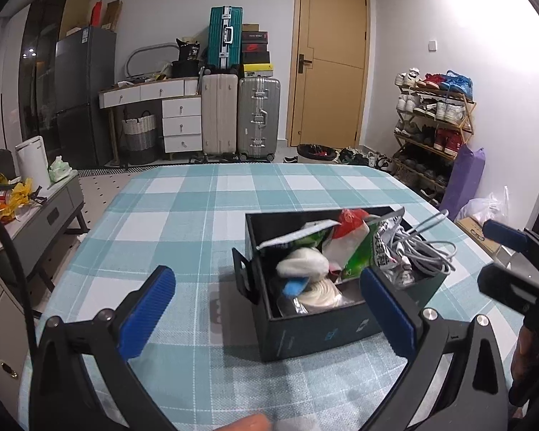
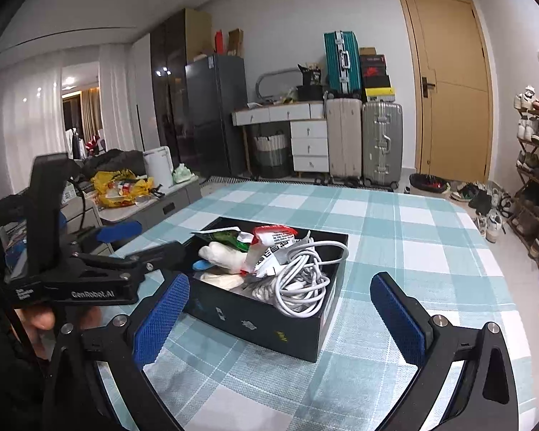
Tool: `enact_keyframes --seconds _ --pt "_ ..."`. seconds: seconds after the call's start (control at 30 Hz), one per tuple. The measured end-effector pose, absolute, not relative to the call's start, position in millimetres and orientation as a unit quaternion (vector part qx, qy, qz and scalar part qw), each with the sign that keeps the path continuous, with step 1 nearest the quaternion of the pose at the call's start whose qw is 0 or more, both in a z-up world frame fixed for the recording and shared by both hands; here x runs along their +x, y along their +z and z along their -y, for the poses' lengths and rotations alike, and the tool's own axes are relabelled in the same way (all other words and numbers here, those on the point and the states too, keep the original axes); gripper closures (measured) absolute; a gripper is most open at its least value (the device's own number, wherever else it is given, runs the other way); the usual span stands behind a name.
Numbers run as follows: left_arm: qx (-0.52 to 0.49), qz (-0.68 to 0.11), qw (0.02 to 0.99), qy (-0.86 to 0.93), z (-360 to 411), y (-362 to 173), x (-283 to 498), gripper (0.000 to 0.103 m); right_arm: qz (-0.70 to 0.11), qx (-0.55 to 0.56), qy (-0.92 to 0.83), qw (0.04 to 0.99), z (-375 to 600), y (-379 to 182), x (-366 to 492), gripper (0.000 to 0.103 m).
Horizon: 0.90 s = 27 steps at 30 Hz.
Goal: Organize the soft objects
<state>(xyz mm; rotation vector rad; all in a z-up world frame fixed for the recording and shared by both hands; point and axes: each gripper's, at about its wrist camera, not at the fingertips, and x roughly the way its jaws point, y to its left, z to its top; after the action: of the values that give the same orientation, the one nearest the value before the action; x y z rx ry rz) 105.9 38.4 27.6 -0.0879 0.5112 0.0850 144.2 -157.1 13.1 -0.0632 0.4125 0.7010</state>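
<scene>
both tools (image 1: 267, 309) (image 2: 280, 319) spread, empty; black box's (image 2: 269, 318) long axis points toward the door (image 2: 449, 86).

Table (image 1: 204, 197) covered by a teal-and-white checked cloth, its bare squares extending on all sides. A single item rests directly on it: an open dark box (image 1: 323, 334), standing just ahead of the left gripper (image 1: 269, 309) and slightly to its right, and ahead of the right gripper (image 2: 280, 309) between its fingers, nearer the left one.
</scene>
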Motion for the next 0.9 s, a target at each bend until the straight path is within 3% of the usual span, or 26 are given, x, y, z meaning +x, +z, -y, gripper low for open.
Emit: enact_keyframes --seconds 0.9 --pt "-0.062 -0.217 0.973 0.045 -45 22 91 0.0 -0.175 -0.03 0.346 0.921 164 -3 136 0.0"
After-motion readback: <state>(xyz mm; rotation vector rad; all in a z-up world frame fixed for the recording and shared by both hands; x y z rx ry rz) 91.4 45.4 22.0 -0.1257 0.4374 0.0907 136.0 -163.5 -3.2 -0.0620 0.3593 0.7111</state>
